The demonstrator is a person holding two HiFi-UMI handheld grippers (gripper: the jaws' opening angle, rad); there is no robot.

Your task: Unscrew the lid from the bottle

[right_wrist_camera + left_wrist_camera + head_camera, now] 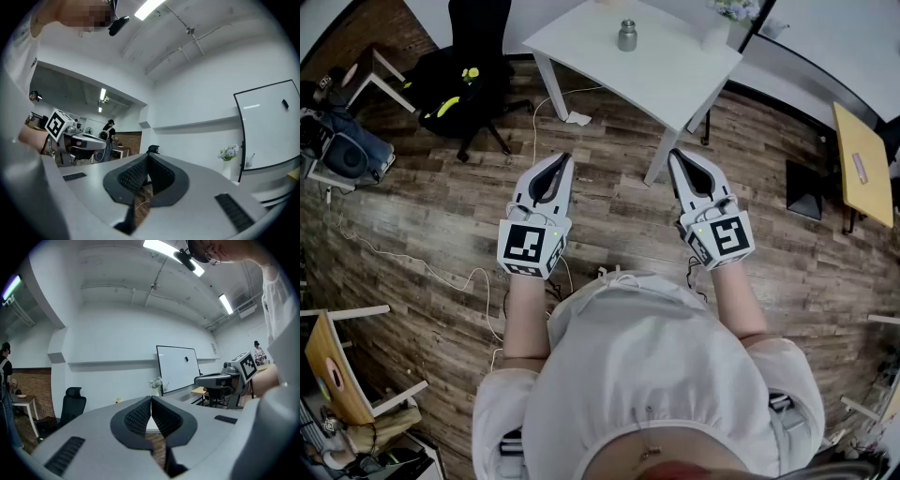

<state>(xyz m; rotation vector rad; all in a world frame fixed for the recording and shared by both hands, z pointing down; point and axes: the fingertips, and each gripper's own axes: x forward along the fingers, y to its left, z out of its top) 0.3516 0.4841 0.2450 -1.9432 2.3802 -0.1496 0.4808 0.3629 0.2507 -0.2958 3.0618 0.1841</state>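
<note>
**Two empty grippers, bottle [627, 37] well ahead**

Two grippers are held level side by side above the wooden floor [441, 234]. The left gripper [566, 157] has its jaws pressed together on nothing, and so does the right gripper [673, 154]. The metal bottle stands upright on the white table [600, 66], well apart from both. Its lid [627, 23] seems to be on, though it shows small.
</note>
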